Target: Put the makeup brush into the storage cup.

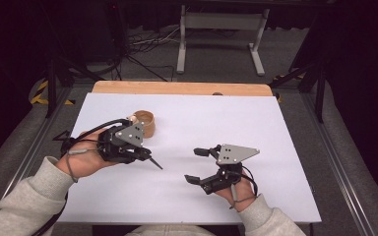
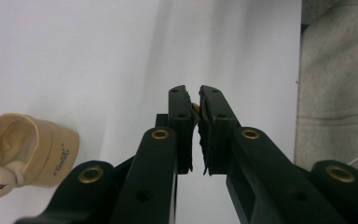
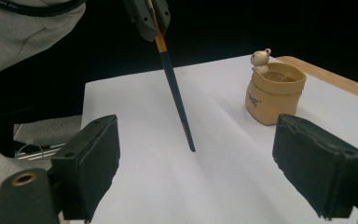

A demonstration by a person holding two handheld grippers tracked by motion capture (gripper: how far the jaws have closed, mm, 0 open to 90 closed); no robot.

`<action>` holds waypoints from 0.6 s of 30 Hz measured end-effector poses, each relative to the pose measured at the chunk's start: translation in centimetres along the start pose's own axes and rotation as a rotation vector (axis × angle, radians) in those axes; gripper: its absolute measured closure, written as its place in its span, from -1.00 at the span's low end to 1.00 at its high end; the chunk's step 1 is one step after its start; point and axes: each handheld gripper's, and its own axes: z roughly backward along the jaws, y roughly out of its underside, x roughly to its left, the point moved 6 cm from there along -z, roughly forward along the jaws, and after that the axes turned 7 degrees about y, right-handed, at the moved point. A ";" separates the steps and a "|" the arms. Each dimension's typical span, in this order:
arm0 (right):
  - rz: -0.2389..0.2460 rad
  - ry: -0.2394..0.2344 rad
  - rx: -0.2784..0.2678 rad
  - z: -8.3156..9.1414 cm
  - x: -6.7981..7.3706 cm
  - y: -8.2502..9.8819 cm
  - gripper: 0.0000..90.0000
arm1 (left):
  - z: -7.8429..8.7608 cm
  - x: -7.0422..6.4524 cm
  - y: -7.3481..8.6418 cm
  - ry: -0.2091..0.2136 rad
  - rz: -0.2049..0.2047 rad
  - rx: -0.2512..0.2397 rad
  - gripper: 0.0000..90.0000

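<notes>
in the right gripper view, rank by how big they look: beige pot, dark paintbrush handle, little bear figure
1. Beige ceramic pot
2. Slim dark paintbrush handle: longer than the pot, but very thin, so this rank is unsure
3. Small cream bear figure on its rim

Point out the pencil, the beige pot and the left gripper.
pencil [image 3: 175, 93], right gripper view, mid shaft.
beige pot [image 3: 274, 95], right gripper view, front wall.
left gripper [image 3: 148, 17], right gripper view, fingers shut on the pencil's top.

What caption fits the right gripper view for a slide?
Open right claw faces a dark pencil hanging point-down from the left claw, beside a beige bear pot.
</notes>
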 end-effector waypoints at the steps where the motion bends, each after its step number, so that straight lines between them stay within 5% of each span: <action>1: -0.005 0.002 -0.005 0.1 0.0 0.1 -0.67 | 0.1 0.0 0.0 -0.001 0.018 -0.007 0.86; 18: -0.059 0.042 -0.058 2.3 -0.7 0.5 -0.69 | 1.3 1.3 -0.4 -0.066 0.179 -0.113 0.86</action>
